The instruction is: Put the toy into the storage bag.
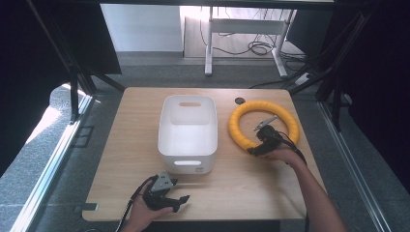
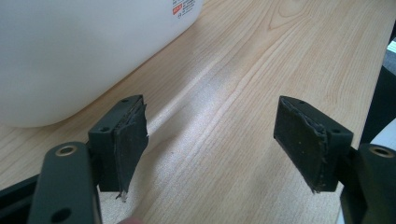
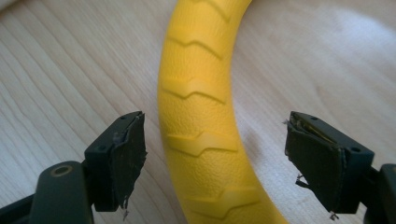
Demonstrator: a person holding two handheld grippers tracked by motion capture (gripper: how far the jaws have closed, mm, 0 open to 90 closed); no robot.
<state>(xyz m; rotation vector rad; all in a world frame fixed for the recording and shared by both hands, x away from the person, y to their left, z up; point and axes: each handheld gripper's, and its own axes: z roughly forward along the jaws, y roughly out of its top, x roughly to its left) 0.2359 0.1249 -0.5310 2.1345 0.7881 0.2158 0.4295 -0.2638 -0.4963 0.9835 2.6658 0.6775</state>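
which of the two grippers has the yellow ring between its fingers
The right gripper: its open fingers straddle the near-left arc of the yellow ring, not yet closed on it. The left gripper is open over bare table beside the white bin.

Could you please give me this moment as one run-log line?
right hand-held gripper: open, straddling yellow ring, not clamped | left hand-held gripper: open, idle near white bin

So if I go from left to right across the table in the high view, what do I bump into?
Left tongs → white bin → yellow ring, with the right tongs at its near edge.
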